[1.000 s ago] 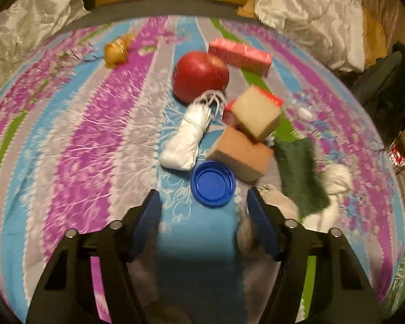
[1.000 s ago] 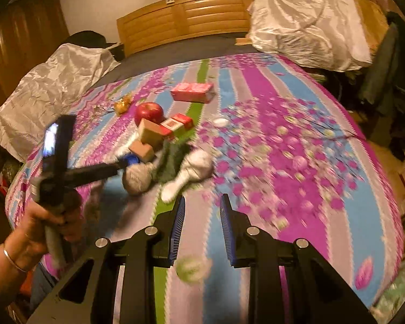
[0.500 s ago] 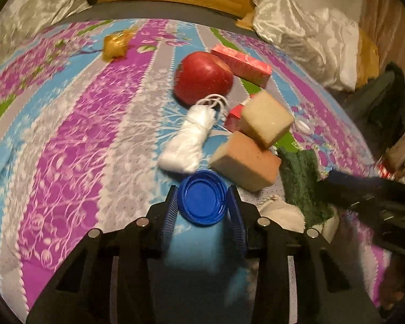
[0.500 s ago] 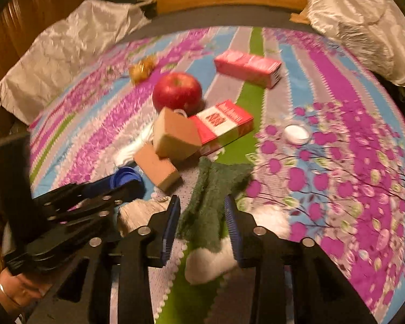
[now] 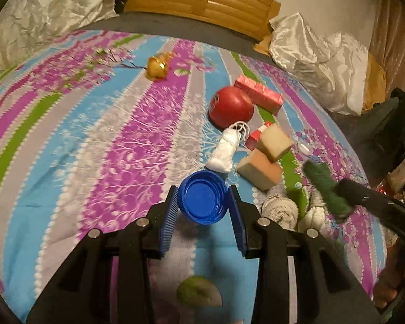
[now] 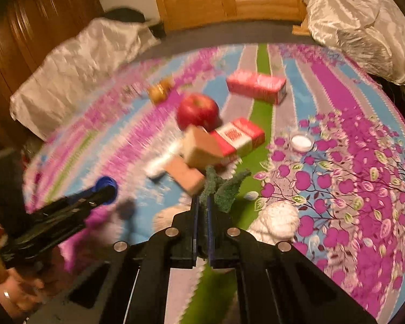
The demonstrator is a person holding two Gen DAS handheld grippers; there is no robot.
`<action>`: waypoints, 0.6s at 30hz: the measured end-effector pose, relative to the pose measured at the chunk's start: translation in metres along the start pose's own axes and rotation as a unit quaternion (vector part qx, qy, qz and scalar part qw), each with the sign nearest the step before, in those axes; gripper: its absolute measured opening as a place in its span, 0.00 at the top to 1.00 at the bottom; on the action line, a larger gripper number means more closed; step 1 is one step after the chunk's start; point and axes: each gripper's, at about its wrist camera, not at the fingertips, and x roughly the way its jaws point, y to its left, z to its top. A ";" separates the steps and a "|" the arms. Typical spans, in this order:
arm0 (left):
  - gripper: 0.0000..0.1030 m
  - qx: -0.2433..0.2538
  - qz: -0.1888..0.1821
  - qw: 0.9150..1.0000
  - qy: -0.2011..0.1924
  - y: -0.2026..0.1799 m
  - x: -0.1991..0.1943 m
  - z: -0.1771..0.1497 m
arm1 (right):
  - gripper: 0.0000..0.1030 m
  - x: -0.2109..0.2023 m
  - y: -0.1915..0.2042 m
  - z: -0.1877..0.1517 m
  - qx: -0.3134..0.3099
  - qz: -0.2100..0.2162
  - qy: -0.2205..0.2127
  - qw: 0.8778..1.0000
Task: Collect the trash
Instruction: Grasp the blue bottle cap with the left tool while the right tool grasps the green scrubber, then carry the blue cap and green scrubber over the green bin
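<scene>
Pinching the blue plastic lid (image 5: 202,199) by its rim, the left claw (image 5: 203,210) carries it above the bedspread (image 5: 67,140); it looks light, stiff. Rightward, the right claw (image 6: 201,216), just closed, grips the soft, limp green cloth (image 6: 224,189).

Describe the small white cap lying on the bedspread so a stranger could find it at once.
Start from the striped floral bedspread and find the red apple in the cluttered middle. Beside it lies a red-and-white carton; just past the carton's end, toward the flowered side, sits the small white cap. It lies alone, round and flat, touching nothing, unlike the piled sponges and cartons.
</scene>
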 end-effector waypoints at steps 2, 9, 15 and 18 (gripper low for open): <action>0.65 0.004 0.001 1.000 -0.010 -0.004 -0.015 -0.001 | 0.94 -0.025 0.006 -0.004 0.005 0.011 -0.019 1.000; 0.65 0.042 -0.004 0.999 -0.023 -0.035 -0.062 -0.011 | 0.94 -0.119 0.023 -0.032 0.023 0.039 -0.072 0.996; 0.65 0.079 -0.027 0.996 -0.017 -0.074 -0.091 -0.028 | 0.94 -0.174 0.034 -0.064 0.021 0.028 -0.093 0.995; 0.65 0.106 -0.033 0.994 -0.020 -0.097 -0.102 -0.034 | 0.94 -0.195 0.033 -0.078 0.024 0.012 -0.098 0.995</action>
